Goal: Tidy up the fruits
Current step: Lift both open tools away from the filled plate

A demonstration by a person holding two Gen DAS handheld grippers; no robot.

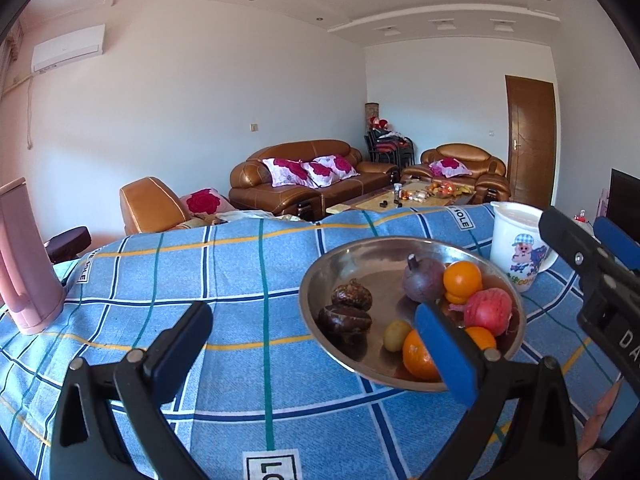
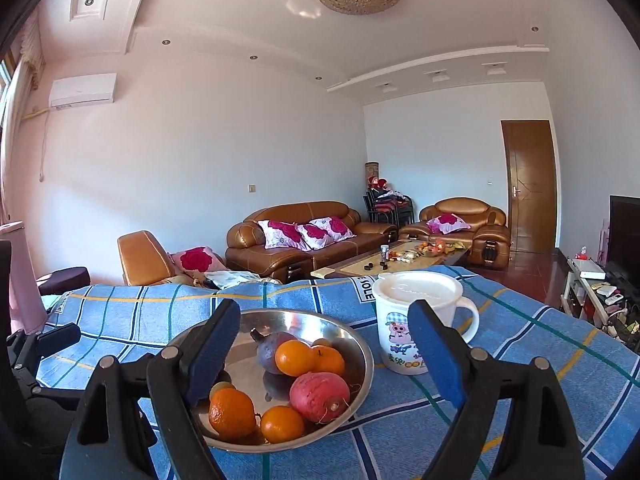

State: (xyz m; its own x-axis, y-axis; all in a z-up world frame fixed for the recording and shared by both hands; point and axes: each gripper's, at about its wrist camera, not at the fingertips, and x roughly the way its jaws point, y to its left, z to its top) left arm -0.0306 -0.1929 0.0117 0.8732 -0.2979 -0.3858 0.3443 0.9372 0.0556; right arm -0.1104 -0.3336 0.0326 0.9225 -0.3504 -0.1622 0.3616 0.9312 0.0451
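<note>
Left wrist view has the left tool (image 1: 316, 334) spread wide and holding nothing, hovering over the blue checked cloth (image 1: 240, 280) on the worktop, with the steel bowl (image 1: 348, 256) off to its right. From here both dark brown fruits (image 1: 345, 320) on the bowl's left side show plainly, beside a small yellow-green fruit (image 1: 396, 334), a purple fruit (image 1: 422, 282), oranges (image 1: 462, 280) and a pink-red root-like fruit (image 1: 488, 310). The right tool (image 1: 588, 240) pokes in at the right edge, near the white cartoon mug (image 1: 516, 248), and a pink jug (image 1: 24, 264) stands far left.

Right wrist view looks straight over the bowl (image 2: 352, 340), with the right tool (image 2: 324, 344) also wide and empty, its left finger (image 2: 212, 348) covering the spot where the brown fruits lie. This view shows four oranges (image 2: 294, 358) clearly and the mug (image 2: 416, 320) with its lid on, standing just right of the bowl. The left tool (image 2: 52, 338) shows only as dark parts at the left edge.
</note>
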